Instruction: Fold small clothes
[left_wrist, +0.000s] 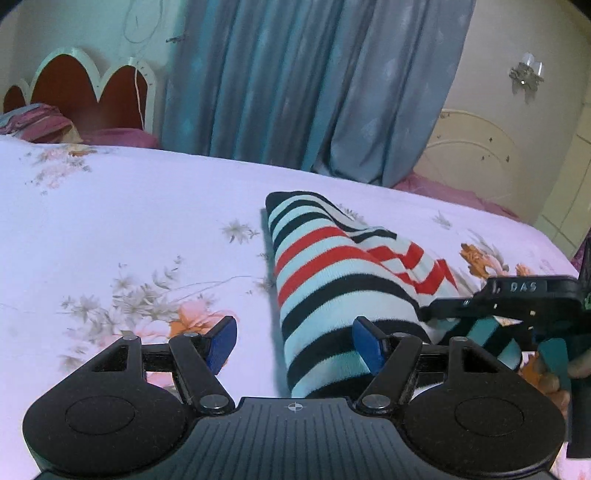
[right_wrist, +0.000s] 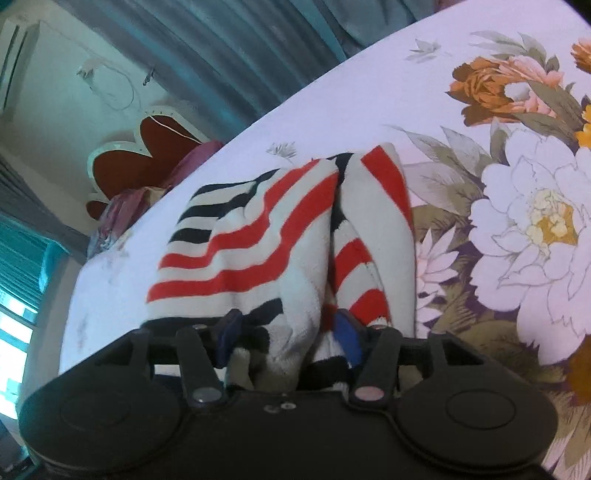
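A folded striped garment (left_wrist: 332, 273), banded in white, red and black, lies on the bed (left_wrist: 129, 221), which is covered by a floral bedsheet (right_wrist: 517, 206).

The left gripper (left_wrist: 294, 343) hovers low at the near end of the fold with its jaws wide. The right blue pad (left_wrist: 369, 345) overlaps the cloth in this view, and the left pad sits over bare sheet; nothing is pinched between them.

The right gripper (right_wrist: 288, 338) is at the garment's right side, also seen in the left wrist view (left_wrist: 480, 310). Its jaws stand fairly wide with bunched fabric filling the gap between the blue pads (right_wrist: 347, 339). They seem to hold the cloth, though I cannot tell how firmly from this close, warped angle.

Behind the bed hang blue-grey curtains (left_wrist: 295, 81), with a scalloped red and white headboard (left_wrist: 81, 85) to the left and a pink pillow (left_wrist: 33, 122) below it.
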